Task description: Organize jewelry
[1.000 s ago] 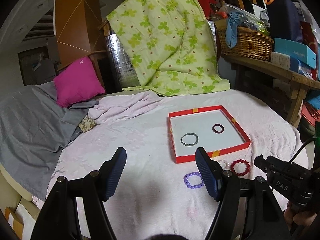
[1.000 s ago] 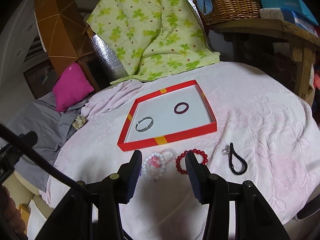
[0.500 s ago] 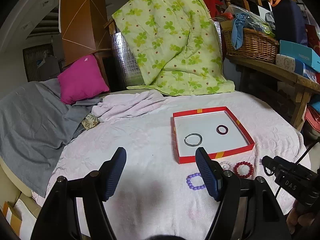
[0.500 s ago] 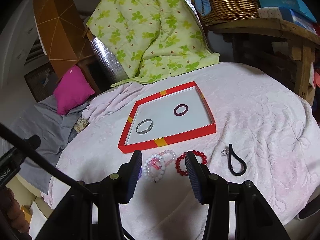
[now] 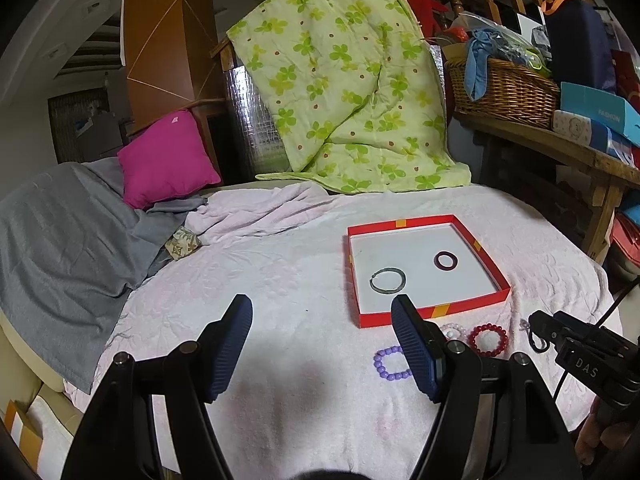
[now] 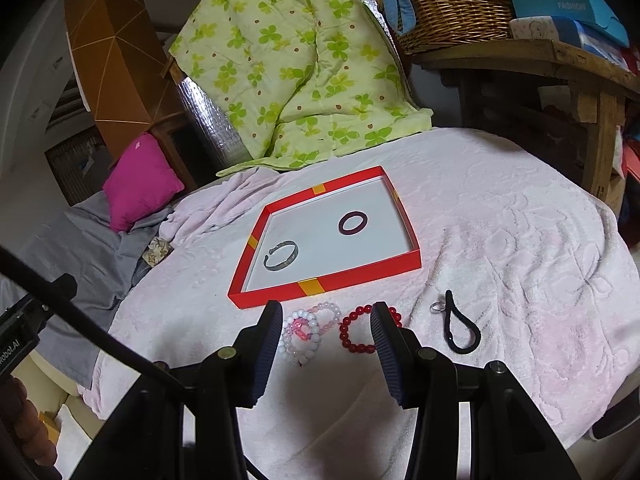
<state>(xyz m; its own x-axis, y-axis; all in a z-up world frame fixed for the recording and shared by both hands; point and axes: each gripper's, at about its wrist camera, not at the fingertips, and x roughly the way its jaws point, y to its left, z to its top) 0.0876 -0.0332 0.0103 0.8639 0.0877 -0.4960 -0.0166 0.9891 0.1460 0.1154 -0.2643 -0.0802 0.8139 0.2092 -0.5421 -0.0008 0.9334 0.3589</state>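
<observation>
Right gripper hovered above pink cloth, jaws parted, nothing between pads. Just beyond tips lay white-pink bead bracelets and red bead bracelet; black loop off right. Left gripper gaped empty; purple bead bracelet beside its right finger. Farther: red tray holding silver bangle and dark ring.

Both grippers, left and right, hover with fingers parted, empty.
</observation>
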